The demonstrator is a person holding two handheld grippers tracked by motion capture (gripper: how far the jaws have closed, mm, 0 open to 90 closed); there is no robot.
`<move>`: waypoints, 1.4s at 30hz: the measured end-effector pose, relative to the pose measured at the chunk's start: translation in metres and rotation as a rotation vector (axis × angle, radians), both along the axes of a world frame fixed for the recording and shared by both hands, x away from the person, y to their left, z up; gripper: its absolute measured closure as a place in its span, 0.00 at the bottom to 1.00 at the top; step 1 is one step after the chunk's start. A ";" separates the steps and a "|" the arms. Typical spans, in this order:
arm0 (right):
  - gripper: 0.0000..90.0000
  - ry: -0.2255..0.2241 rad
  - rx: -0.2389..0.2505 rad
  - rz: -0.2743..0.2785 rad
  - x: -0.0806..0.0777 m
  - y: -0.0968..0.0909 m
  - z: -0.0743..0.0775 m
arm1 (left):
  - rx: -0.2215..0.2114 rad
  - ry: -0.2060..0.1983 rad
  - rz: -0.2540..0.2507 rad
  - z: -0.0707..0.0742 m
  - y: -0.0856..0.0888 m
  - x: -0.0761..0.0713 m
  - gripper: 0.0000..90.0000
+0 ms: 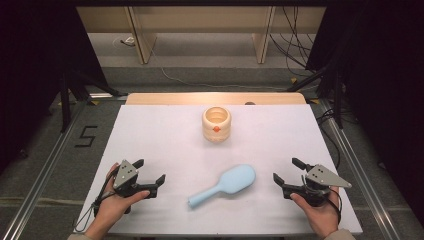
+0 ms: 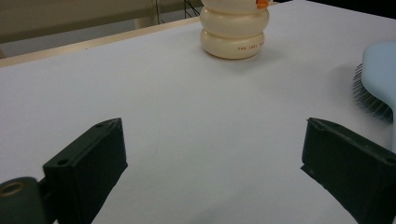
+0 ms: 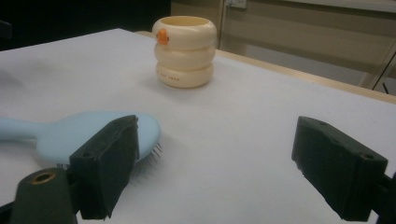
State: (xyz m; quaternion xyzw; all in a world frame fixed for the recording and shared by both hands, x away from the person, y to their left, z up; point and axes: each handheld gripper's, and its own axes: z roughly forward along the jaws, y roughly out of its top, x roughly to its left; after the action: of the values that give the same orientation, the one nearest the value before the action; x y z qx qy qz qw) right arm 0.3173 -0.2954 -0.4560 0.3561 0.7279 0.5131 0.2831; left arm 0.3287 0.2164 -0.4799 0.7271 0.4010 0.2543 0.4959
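Observation:
A light blue hairbrush (image 1: 225, 184) lies bristles down near the table's front middle, its handle pointing front-left; its head shows in the left gripper view (image 2: 380, 79) and the right gripper view (image 3: 70, 133). A cream ringed cup (image 1: 216, 123) with an orange dot stands upright toward the back middle (image 2: 235, 28) (image 3: 185, 50). My left gripper (image 1: 149, 171) rests at the front left, held in a hand, open and empty. My right gripper (image 1: 288, 170) sits at the front right, open and empty too. The brush lies between the two grippers, apart from both.
A white sheet (image 1: 165, 145) covers the table, with a wooden strip (image 1: 215, 98) along its far edge. Metal rails (image 1: 45, 170) run along both sides. Black stands and cables (image 1: 300, 55) sit on the floor behind the table.

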 end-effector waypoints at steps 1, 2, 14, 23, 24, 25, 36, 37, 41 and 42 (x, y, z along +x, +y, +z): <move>0.18 0.000 0.000 0.000 0.000 0.000 0.000 | 0.000 0.000 0.001 0.000 0.000 0.000 0.06; 0.18 -0.001 -0.002 0.000 0.000 0.000 0.000 | -0.002 0.000 0.000 0.000 0.000 0.000 0.06; 0.18 -0.004 -0.003 -0.002 0.000 0.001 0.000 | -0.002 -0.001 0.003 0.000 0.000 0.000 0.07; 0.18 -0.004 -0.002 -0.002 -0.001 0.001 0.000 | -0.002 0.000 0.002 0.000 0.000 0.000 0.07; 0.18 -0.004 -0.003 -0.004 -0.001 0.001 0.000 | -0.002 0.000 0.003 0.000 0.000 0.000 0.07; 0.18 -0.004 -0.003 -0.004 -0.001 0.001 0.000 | -0.002 0.000 0.003 0.000 0.000 0.000 0.07; 0.59 -0.048 -0.068 0.069 -0.002 0.031 0.012 | -0.001 0.005 0.004 -0.001 -0.001 0.001 0.07; 0.63 -0.046 -0.081 0.080 -0.001 0.036 0.013 | -0.002 0.005 0.004 -0.001 -0.001 0.001 0.07; 0.76 -0.026 -0.106 0.145 0.001 0.053 0.013 | -0.003 0.009 0.006 -0.002 -0.001 0.001 0.07; 0.85 -0.005 -0.130 0.193 0.004 0.067 0.014 | -0.003 0.010 0.006 -0.002 -0.001 0.001 0.07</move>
State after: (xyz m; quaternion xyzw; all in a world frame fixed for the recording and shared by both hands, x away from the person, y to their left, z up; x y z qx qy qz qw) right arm 0.3211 -0.2286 -0.4424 0.2641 0.7897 0.4907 0.2566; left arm 0.3299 0.2154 -0.4820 0.7263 0.4061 0.2515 0.4942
